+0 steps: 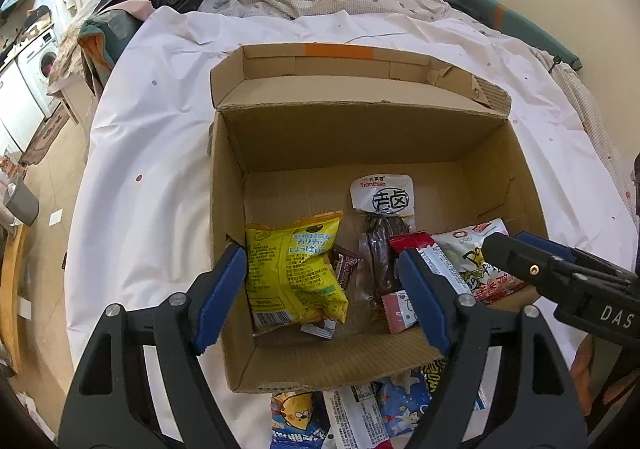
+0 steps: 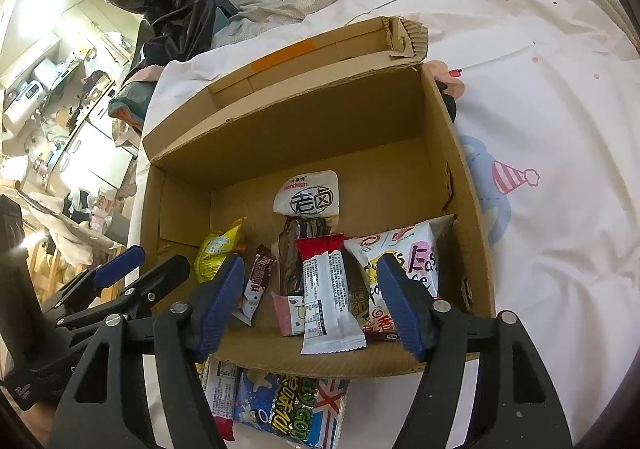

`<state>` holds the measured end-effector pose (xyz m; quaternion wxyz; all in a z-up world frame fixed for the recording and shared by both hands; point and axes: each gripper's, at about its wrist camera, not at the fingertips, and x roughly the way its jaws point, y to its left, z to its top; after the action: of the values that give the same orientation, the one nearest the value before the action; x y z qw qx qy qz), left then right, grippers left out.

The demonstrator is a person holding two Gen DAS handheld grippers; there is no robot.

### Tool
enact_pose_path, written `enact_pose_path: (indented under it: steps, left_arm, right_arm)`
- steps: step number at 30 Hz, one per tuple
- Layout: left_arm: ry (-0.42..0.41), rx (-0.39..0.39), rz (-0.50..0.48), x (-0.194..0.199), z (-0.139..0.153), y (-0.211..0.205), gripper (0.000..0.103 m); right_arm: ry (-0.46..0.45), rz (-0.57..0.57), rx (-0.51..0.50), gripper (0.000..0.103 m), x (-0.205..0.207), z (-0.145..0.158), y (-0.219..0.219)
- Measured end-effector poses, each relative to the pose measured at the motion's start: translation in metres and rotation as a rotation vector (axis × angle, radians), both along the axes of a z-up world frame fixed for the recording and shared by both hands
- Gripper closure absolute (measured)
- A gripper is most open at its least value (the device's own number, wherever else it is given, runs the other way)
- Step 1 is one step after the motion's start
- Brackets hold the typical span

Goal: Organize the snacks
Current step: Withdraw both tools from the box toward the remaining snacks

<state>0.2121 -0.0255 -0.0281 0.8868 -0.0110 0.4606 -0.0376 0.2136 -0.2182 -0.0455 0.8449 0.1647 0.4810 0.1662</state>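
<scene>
Cluttered bedroom, white dotted bedsheet (image 1: 160, 153), open cardboard box (image 1: 360, 137) of snacks, both grippers' fingers apart, gripping nothing.

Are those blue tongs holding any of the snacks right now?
No. Both the left tongs and right tongs stand open above the cardboard box, gripping nothing.

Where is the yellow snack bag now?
In the left wrist view, the yellow bag lies inside the cardboard box, at its left wall, beside a small brown packet.

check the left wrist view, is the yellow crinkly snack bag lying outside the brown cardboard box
No, the yellow crinkly snack bag lies on the floor inside the brown cardboard box, against its left wall.
</scene>
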Motion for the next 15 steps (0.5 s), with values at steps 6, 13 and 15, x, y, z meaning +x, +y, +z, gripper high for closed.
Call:
enact_pose_path:
  steps: [6, 13, 15]
  left_arm:
    - [-0.058, 0.003, -0.015, -0.013, 0.012, 0.002, 0.027]
    - [-0.082, -0.004, -0.004, -0.032, 0.027, 0.015, 0.027]
    - [-0.077, -0.009, 0.003, -0.038, 0.028, 0.021, 0.027]
  right_arm:
    - [-0.018, -0.009, 0.022, 0.031, -0.007, 0.009, -0.004]
    - [-0.035, -0.019, 0.047, 0.031, -0.025, 0.019, -0.010]
    - [-0.033, -0.019, 0.048, 0.031, -0.031, 0.021, -0.012]
